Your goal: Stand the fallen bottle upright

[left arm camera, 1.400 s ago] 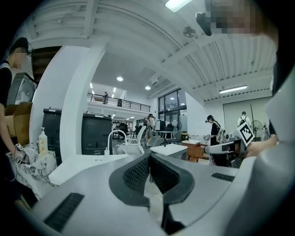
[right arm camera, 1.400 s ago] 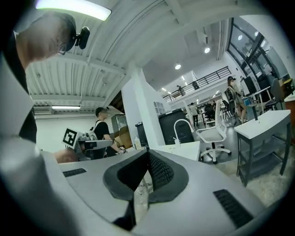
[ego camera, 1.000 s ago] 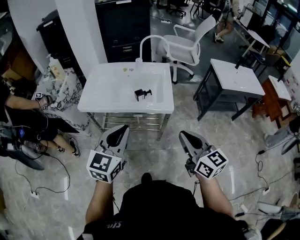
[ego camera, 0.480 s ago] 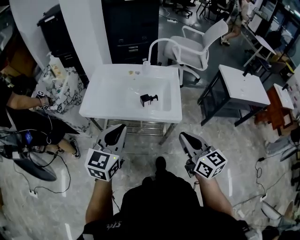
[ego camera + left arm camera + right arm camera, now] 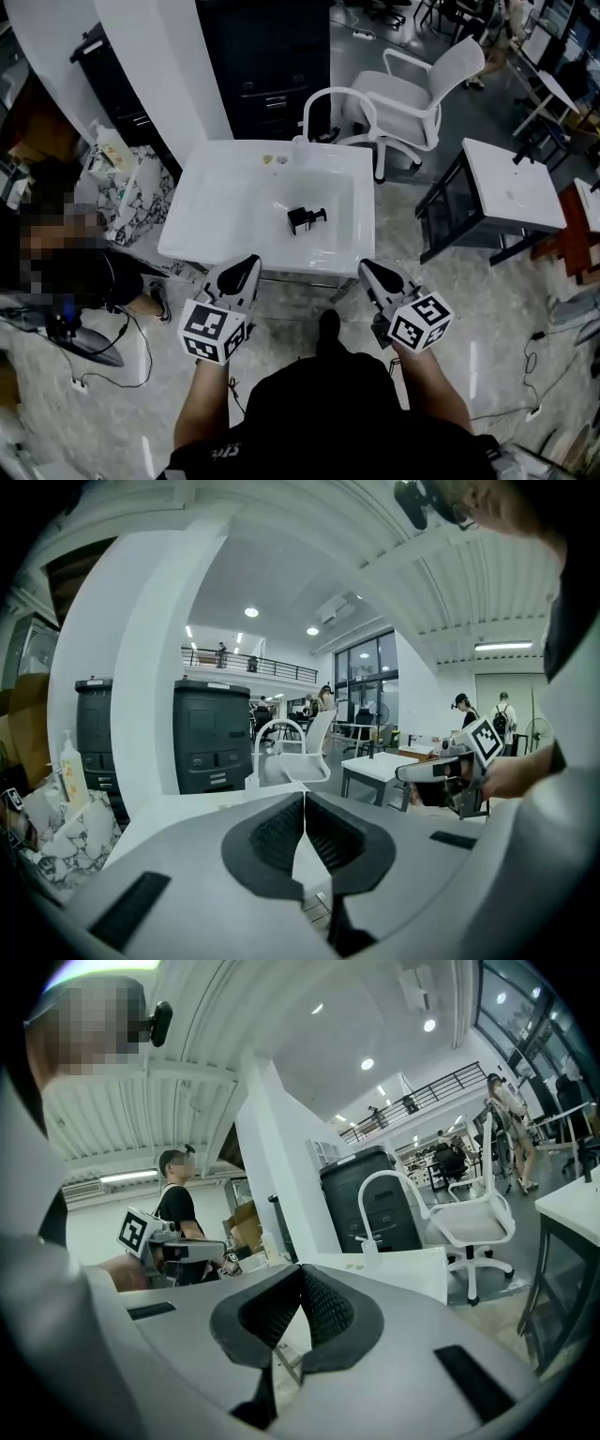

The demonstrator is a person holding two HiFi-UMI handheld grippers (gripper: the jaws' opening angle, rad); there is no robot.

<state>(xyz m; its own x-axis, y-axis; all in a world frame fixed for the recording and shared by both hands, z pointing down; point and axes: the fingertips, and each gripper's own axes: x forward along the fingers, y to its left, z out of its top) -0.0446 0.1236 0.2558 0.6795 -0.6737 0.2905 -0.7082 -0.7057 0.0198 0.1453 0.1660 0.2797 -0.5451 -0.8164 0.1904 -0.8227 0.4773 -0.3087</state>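
Observation:
A small black bottle [image 5: 306, 218] lies on its side near the middle of the white table [image 5: 225, 202]. Both grippers hover over the floor just short of the table's near edge, and neither touches the bottle. My left gripper [image 5: 250, 262] points at the edge left of the bottle, its jaws shut and empty [image 5: 305, 799]. My right gripper [image 5: 367, 267] is level with it on the right, also shut with nothing between its pads [image 5: 300, 1269]. In both gripper views the bottle is hidden behind the jaws.
A white chair [image 5: 417, 94] and a dark cabinet [image 5: 272, 56] stand behind the table. A second white table [image 5: 514, 186] is at the right. A seated person [image 5: 66, 267] and a patterned bag [image 5: 131, 187] are at the left. Cables cross the floor [image 5: 94, 370].
The table and bottle have come closer in the head view. Both grippers have moved forward to the table's near edge and stayed shut.

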